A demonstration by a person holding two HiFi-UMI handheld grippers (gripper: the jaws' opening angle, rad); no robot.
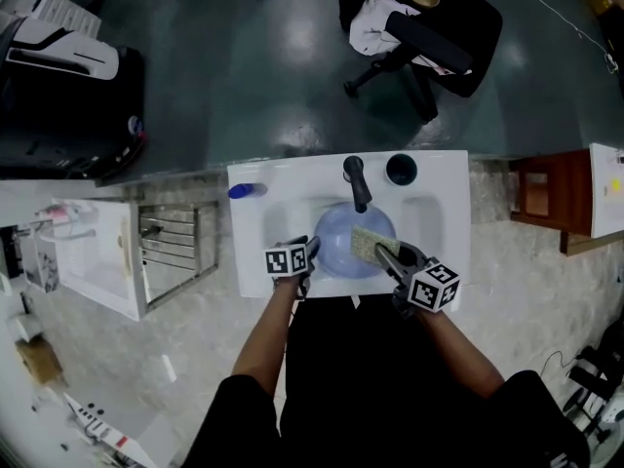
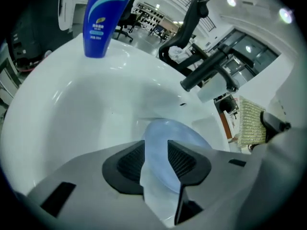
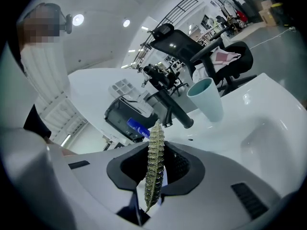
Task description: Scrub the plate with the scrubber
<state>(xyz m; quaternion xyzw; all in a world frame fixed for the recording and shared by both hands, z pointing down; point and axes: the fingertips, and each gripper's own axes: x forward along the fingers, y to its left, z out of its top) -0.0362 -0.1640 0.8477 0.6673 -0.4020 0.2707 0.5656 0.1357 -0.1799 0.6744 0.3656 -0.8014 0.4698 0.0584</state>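
Plate (image 1: 336,249) rim loose between wide left gripper (image 2: 156,161) jaws, scrubber (image 1: 370,244) tight in right gripper (image 3: 154,169) over plate, faucet (image 1: 357,181) close behind

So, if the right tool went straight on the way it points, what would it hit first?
Probably the black tap, just beyond the scrubber clamped in the right tool; depth is hard to judge.

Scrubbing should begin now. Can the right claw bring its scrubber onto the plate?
Probably yes: the right claw holds the scrubber over the plate, its face bare; the faucet stands farther back, not between.
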